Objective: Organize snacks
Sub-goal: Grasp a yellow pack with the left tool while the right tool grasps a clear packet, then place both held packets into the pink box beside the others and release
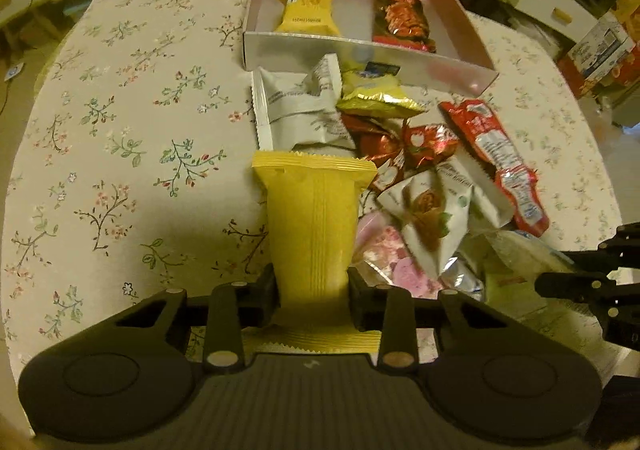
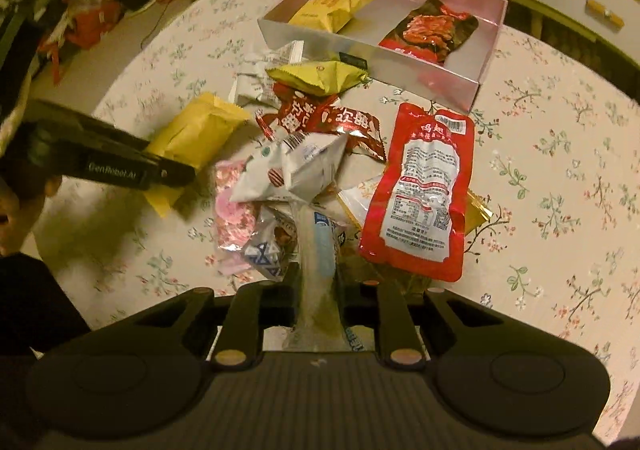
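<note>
On the left wrist view, my left gripper (image 1: 312, 292) is clamped on a long yellow packet (image 1: 312, 218), matte with fine ribs down its middle and zigzag ends. Just beyond its far end lies a white crinkled wrapper (image 1: 296, 110), and to the right of the claw a heap of shiny red and white snacks (image 1: 432, 178). Further ahead stands the pink box (image 1: 460, 6), with smooth flat walls.

On the right wrist view, my right gripper (image 2: 318, 290) pinches a pale, half-transparent packet (image 2: 318, 254), narrow and glossy. To its right lies a flat red pouch (image 2: 420, 194) with a white label. The left gripper (image 2: 176, 174) with its yellow packet (image 2: 196, 134) is ahead to the left, over the floral tablecloth (image 2: 560, 170).
</note>
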`<state>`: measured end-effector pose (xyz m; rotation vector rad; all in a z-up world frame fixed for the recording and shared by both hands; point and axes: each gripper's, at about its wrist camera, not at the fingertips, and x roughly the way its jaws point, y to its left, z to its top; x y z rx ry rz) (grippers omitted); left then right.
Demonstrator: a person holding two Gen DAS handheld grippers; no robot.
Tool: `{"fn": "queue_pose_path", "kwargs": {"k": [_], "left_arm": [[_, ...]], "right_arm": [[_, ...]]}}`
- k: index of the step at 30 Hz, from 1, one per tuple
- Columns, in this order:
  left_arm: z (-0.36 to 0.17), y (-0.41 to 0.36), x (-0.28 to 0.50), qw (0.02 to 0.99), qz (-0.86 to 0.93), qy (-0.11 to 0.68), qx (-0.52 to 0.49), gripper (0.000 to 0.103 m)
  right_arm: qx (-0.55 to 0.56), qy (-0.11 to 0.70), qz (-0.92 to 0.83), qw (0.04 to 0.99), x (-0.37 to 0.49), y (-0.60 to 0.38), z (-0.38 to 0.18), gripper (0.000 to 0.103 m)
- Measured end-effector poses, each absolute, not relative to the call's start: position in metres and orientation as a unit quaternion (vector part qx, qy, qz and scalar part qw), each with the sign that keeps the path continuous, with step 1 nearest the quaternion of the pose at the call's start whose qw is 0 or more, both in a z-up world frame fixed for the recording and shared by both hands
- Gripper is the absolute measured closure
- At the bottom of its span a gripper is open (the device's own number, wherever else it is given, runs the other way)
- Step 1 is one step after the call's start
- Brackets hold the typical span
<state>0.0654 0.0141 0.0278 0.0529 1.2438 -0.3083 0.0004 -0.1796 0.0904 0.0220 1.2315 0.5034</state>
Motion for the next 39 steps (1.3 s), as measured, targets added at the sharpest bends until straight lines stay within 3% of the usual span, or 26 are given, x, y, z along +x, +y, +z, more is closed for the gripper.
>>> {"fn": "queue_pose_path", "kwargs": {"k": [21,39], "left_arm": [[0.059,0.015,0.084,0.826,-0.165,0.539,-0.003,0.063],[0.067,-0.050,0.185,0.857,-0.179,0.484,0.003,0.063]], "right_arm": [[0.110,0.555,0.222,0.794,0.029,-0.213,0.114,0.088],[0.170,0.522,0.152,0.822,0.135,-0.222,0.118,0.088]]}}
